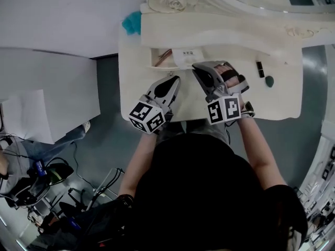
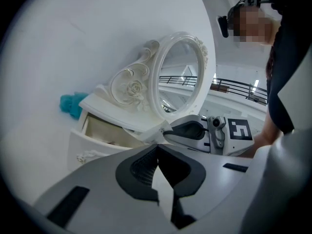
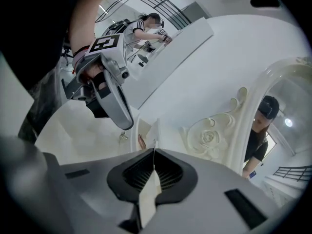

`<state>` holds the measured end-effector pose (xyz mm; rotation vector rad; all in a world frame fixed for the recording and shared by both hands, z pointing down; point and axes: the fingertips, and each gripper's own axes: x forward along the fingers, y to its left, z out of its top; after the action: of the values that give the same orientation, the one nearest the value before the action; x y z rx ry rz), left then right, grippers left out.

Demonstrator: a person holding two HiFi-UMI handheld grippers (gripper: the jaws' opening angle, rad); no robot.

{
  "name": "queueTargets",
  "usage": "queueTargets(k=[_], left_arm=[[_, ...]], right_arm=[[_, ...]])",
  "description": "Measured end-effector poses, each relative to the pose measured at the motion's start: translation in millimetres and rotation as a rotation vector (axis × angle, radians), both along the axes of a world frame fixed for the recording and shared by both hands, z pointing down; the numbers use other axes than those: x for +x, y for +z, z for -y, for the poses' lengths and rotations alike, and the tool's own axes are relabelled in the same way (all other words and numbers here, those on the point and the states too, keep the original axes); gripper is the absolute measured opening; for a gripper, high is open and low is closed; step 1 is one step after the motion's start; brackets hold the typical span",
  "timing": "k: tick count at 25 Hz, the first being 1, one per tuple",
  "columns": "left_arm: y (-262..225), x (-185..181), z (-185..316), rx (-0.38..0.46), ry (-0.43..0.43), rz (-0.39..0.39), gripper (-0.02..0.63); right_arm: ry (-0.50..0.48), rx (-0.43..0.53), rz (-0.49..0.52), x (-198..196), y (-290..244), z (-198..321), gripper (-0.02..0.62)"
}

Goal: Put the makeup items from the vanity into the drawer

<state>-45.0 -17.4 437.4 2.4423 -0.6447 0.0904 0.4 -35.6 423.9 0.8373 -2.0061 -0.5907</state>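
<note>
Head view: the open drawer (image 1: 159, 66) sits under the vanity's raised shelf, left of centre. The right gripper (image 1: 198, 69) holds a flat white packet (image 1: 187, 56) with dark print over the drawer's right end. The left gripper (image 1: 174, 81) hangs just beside it above the vanity top (image 1: 135, 82). Thin pinkish sticks (image 1: 164, 57) already lie inside. Well apart to the right, a dark tube (image 1: 260, 68) and a dark oval item (image 1: 269, 81) are still on the top.

Left gripper view: the left gripper (image 2: 157, 155) has its pads pressed together with nothing between them. Ahead are the drawer (image 2: 83, 147), the oval mirror (image 2: 179, 77) and a turquoise thing (image 2: 73, 104) against the wall. The right gripper (image 2: 171, 132) comes in from the right, the packet (image 2: 157, 129) jutting from its tips over the drawer.

Right gripper view: the right gripper (image 3: 153, 165) pinches the packet (image 3: 148, 194), seen edge-on as a thin strip. The left gripper (image 3: 126, 123) hangs close, up and to the left.

The risks look plain. The packet is thin and floppy, so it may bend against the drawer's wall or the shelf above and end up hanging over the rim rather than inside. The two grippers are also crowded, and a careless swing could knock them together and pull the packet loose.
</note>
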Motion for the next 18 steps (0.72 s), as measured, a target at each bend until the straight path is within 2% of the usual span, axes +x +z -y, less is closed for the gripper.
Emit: queueTargets(k=[10, 14, 18], left_arm=[[2, -59, 12, -0.002, -0.164, 0.000, 0.011], [0, -75, 19, 0.005, -0.212, -0.005, 0.011], [-2, -86, 21, 0.011, -0.243, -0.004, 0.011]], right_arm=[[-0.120, -0.142, 0.081, -60, 17, 23, 0.023], [-0.185, -0.178, 0.086, -81, 21, 26, 0.023], [-0.200, -0.221, 0.077, -89, 28, 26, 0.024]])
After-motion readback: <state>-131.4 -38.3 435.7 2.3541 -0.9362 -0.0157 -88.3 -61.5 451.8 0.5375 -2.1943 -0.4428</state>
